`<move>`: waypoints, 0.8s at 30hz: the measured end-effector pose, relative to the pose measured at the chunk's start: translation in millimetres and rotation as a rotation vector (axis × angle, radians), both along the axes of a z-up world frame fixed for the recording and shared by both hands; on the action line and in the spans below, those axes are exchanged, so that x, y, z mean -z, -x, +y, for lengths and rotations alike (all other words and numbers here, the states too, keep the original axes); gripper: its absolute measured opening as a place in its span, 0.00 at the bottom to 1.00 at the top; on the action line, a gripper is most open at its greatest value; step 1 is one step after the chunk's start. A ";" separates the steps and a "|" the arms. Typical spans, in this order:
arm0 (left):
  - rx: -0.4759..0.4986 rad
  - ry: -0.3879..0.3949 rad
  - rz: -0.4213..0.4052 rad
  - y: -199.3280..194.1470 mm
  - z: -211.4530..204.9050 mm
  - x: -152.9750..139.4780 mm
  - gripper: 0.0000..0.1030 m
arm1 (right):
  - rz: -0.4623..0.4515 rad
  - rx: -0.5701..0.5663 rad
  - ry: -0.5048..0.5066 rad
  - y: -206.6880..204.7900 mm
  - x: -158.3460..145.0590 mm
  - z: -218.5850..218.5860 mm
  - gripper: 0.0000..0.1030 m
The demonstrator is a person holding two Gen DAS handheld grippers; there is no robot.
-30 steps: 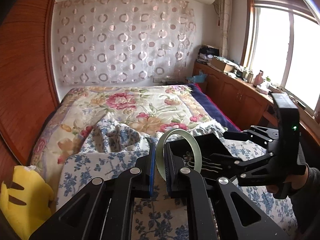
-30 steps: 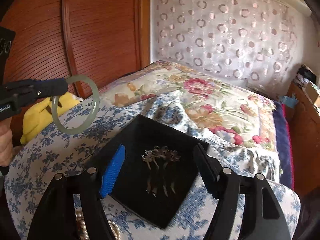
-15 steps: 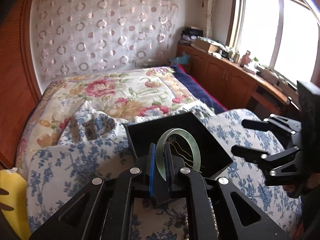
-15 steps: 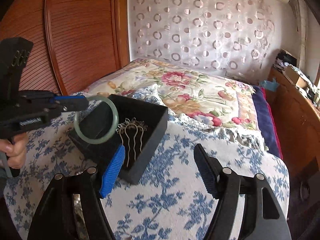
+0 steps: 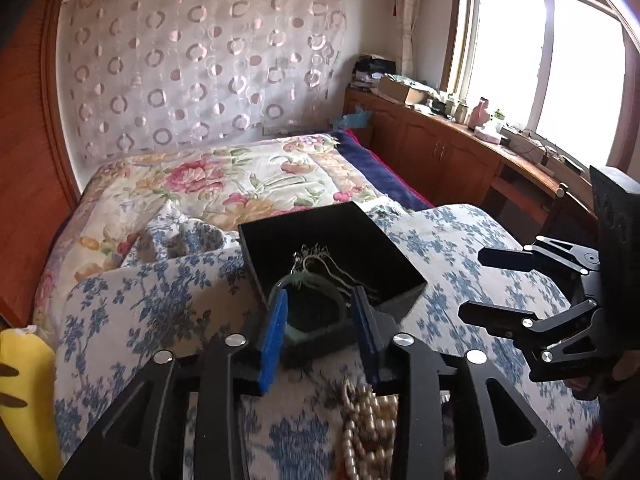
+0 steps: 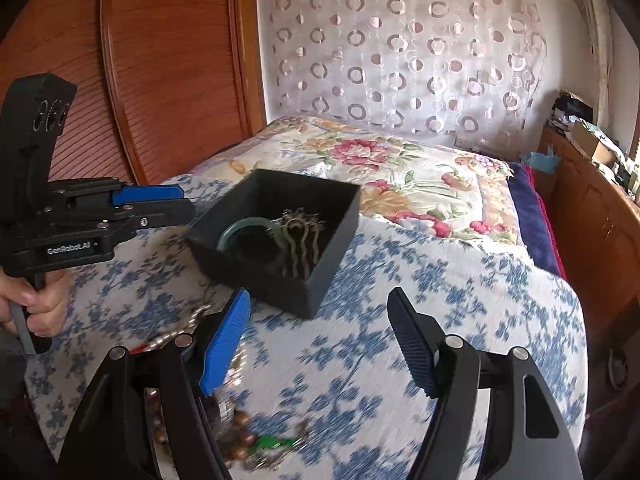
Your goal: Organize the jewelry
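A black open box sits on the blue-flowered quilt. Inside it lie a pale green bangle and a silver hair comb. My left gripper hovers at the box's near edge. Its jaws are opening and its pads do not touch the bangle, which rests in the box. My right gripper stands open over the quilt beside the box, nothing between its fingers. A pearl strand and brown beads lie on the quilt below the grippers.
A floral bedspread covers the bed beyond the box. A wooden headboard stands at the left. Wooden cabinets with clutter run under the window. A yellow plush lies at the quilt's left edge.
The left gripper carried the bangle down to the box and opened, and the bangle now lies inside beside the comb. The right gripper shifted sideways, staying open.
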State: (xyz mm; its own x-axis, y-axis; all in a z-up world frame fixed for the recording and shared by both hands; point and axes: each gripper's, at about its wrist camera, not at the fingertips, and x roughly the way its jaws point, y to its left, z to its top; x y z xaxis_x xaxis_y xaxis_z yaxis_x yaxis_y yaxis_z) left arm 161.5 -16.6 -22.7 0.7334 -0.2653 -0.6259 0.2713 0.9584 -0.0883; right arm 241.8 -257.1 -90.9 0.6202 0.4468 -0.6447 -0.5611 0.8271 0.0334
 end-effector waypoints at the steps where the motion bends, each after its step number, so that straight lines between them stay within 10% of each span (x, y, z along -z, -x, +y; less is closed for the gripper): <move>1: -0.001 -0.002 -0.004 5.7 0.8 -0.1 0.33 | 0.003 -0.005 -0.007 7.1 1.8 0.9 0.71; 13: 0.003 0.006 -0.005 69.5 19.4 17.1 0.35 | 0.059 -0.049 0.008 57.0 26.7 18.2 0.36; 24: 0.012 0.021 0.037 97.6 25.7 41.5 0.36 | 0.095 -0.041 0.095 62.6 47.9 37.3 0.28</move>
State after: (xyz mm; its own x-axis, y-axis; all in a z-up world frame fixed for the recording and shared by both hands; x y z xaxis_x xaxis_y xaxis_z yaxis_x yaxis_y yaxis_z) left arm 63.9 9.2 -64.2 0.7065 -0.2875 -0.6467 0.2791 0.9529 -0.1186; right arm 179.1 -219.9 -138.8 0.5371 0.4043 -0.7403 -0.5924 0.8056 0.0102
